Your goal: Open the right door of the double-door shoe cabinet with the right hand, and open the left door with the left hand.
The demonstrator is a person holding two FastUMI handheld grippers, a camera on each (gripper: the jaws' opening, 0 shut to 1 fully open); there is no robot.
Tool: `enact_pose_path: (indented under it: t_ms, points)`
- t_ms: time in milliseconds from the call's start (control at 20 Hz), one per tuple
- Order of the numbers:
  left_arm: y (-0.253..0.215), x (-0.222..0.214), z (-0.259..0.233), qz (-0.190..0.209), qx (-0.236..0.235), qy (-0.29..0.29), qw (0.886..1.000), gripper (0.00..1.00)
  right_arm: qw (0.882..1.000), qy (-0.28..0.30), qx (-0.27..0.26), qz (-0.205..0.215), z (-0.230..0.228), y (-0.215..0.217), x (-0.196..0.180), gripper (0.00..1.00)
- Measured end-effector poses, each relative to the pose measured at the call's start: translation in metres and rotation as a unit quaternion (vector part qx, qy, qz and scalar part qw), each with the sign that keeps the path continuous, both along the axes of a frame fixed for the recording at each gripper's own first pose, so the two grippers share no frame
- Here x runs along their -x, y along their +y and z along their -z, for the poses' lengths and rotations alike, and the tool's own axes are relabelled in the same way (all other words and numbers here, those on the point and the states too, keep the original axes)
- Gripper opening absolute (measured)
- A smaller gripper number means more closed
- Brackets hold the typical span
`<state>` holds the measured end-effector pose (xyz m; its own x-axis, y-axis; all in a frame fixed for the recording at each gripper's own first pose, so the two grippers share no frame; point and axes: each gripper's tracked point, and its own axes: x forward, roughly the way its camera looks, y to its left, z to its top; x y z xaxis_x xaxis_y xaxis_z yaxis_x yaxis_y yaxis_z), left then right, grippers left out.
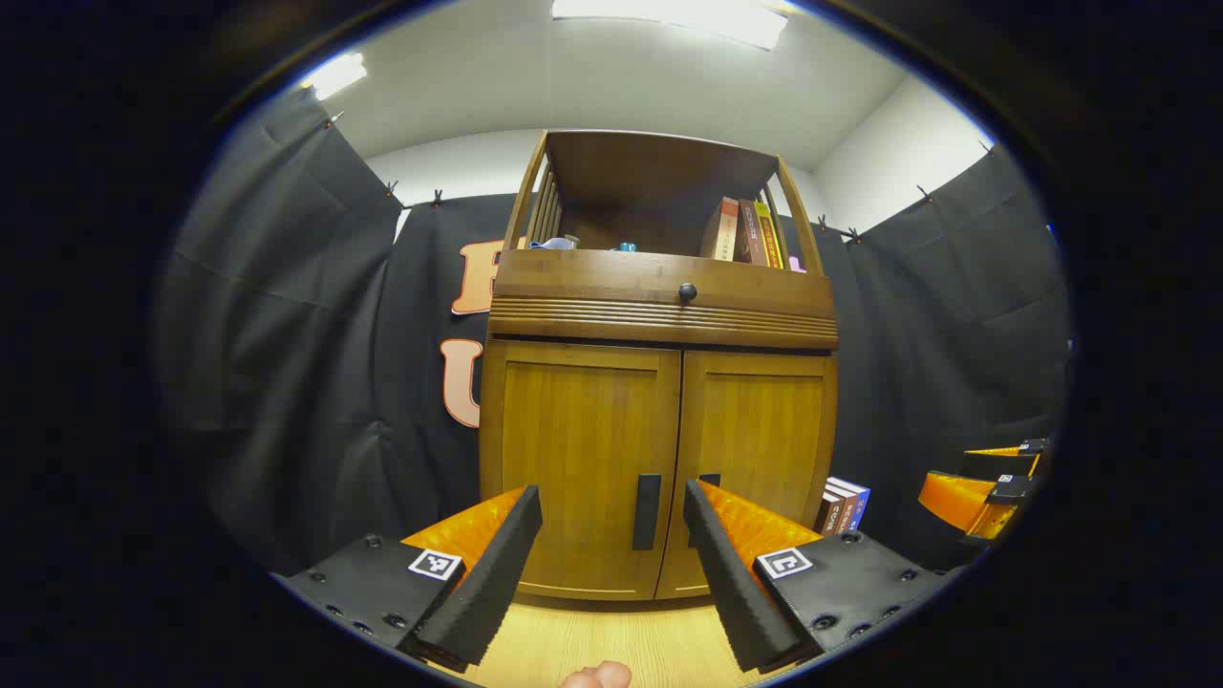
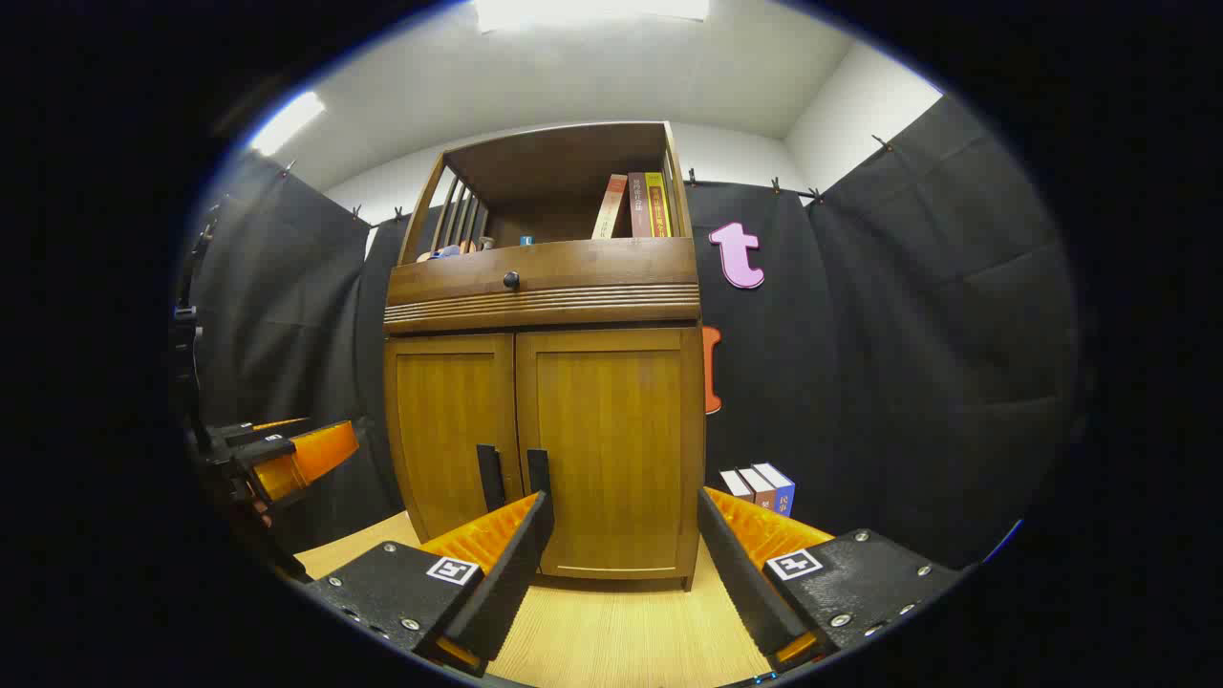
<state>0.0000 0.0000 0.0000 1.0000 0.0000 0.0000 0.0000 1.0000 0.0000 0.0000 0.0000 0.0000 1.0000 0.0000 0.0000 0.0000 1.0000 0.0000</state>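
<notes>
Standing closed, the brown wooden double-door shoe cabinet [image 1: 659,459] faces both grippers; left gripper [image 1: 611,564] and right gripper [image 2: 621,573] hover near, jaws apart, holding nothing.

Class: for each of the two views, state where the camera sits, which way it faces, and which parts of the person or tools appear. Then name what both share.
Left gripper view: rides the left gripper, facing the brown wooden double-door shoe cabinet; jaws apart, a fingertip at the bottom edge.
Right gripper view: rides the right gripper, facing the same cabinet from further right; jaws apart.
Shared: both doors closed, dark round drawer knob, stacked books beside the cabinet.
</notes>
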Motion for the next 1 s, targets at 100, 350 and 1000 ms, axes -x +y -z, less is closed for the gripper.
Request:
enact_pose_path:
  t_ms: [100, 350, 1000]
  points:
    - [0.002, -0.001, 0.001, -0.003, 0.001, 0.004, 1.0, 0.96, 1.0, 0.004, 0.0, 0.002, 0.003, -0.001, -0.002, 0.94]
    - [0.006, -0.002, 0.001, -0.011, -0.003, 0.0, 1.0, 0.95, 1.0, 0.004, 0.006, 0.003, 0.008, 0.001, -0.004, 0.94]
    - [0.003, -0.02, 0.003, -0.007, -0.028, 0.009, 1.0, 0.94, 0.999, -0.016, -0.024, -0.02, 0.012, 0.008, -0.043, 0.94]
